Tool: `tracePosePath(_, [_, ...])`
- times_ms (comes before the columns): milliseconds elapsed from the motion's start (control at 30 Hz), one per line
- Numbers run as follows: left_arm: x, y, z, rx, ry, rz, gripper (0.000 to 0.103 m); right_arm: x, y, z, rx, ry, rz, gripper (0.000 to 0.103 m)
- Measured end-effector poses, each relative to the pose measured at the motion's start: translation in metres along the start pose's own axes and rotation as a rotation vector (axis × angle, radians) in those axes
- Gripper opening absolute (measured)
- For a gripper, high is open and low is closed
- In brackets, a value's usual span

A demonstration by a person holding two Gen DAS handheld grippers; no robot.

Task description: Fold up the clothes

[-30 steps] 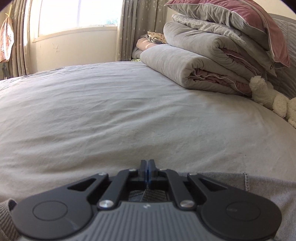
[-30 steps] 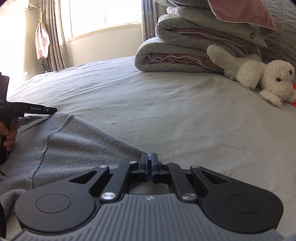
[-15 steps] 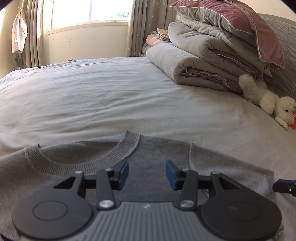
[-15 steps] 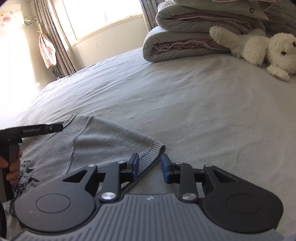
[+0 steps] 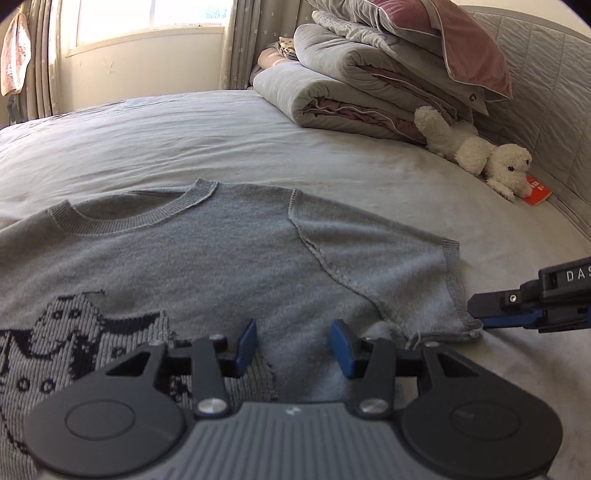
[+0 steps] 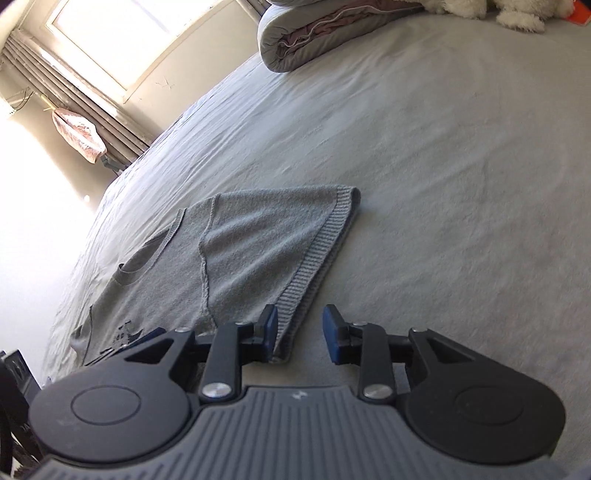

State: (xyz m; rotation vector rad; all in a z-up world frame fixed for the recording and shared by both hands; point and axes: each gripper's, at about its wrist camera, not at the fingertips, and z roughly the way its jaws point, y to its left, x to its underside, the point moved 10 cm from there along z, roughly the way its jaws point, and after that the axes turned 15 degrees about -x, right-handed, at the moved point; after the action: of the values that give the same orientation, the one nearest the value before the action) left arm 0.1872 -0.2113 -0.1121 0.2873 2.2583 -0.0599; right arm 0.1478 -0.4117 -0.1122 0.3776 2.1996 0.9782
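A home bedroom: bed (image 5: 332, 173), folded quilts (image 5: 354, 92), curtained window (image 5: 147, 22).

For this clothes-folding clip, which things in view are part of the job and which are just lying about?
Part of the job:
- grey sweater, spread flat on the bed sheet
- left gripper, open above the sweater
- right gripper, jaws opening at the sleeve cuff

Lying about:
- folded quilts
- pink pillow
- plush toy
- red card

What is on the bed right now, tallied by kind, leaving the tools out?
Grey sweaters: 1
Rolled or folded quilts in the stack: 2 visible
Pink pillows: 1
White plush toys: 1
Red cards: 1
Total: 6
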Motion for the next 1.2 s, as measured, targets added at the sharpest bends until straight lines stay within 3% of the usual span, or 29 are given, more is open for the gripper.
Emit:
tracePosePath(67, [0.003, 0.004, -0.005, -0.004, -0.002, -0.018, 0.046, 0.005, 0.004, 0.004, 0.013, 0.004, -0.001, 0.032])
tracePosePath(133, [0.007, 0.006, -0.008, -0.008, -0.005, -0.027, 0.046, 0.008, 0.007, 0.007, 0.040, -0.001, -0.014, 0.025])
tracePosePath(167, [0.008, 0.007, -0.010, -0.015, -0.010, -0.023, 0.046, 0.010, 0.008, 0.009, 0.051, 0.002, -0.019, 0.009])
tracePosePath(200, [0.010, 0.008, -0.011, -0.023, -0.016, -0.017, 0.045, 0.011, 0.009, 0.009, 0.062, 0.004, -0.024, 0.004])
tracePosePath(300, [0.014, 0.012, -0.015, -0.040, -0.031, 0.010, 0.045, 0.006, 0.008, -0.006, 0.141, -0.040, -0.082, 0.003])
tracePosePath(467, [0.018, 0.018, -0.016, -0.058, -0.037, 0.041, 0.045, 0.004, -0.007, -0.007, 0.206, -0.050, -0.094, 0.003])
tracePosePath(567, [0.017, 0.020, -0.022, -0.058, -0.025, 0.027, 0.045, 0.007, -0.001, -0.005, 0.184, -0.058, -0.099, 0.012])
tracePosePath(633, [0.016, 0.021, -0.027, -0.055, -0.017, 0.015, 0.045, 0.007, 0.003, -0.011, 0.173, -0.068, -0.073, 0.013])
tracePosePath(867, [0.024, 0.012, -0.061, 0.027, 0.005, -0.032, 0.045, 0.025, 0.028, -0.025, 0.100, -0.059, -0.009, 0.019])
tracePosePath(1067, [0.031, -0.020, -0.084, 0.121, 0.006, 0.011, 0.045, 0.048, 0.040, -0.025, 0.021, -0.048, 0.044, 0.023])
tracePosePath(1133, [0.036, -0.025, -0.080, 0.121, 0.025, 0.032, 0.035, 0.056, 0.042, -0.021, -0.032, -0.041, 0.069, 0.023])
tracePosePath(1200, [0.041, -0.027, -0.074, 0.118, 0.049, 0.038, 0.010, 0.064, 0.045, -0.016, -0.084, -0.024, 0.102, 0.023])
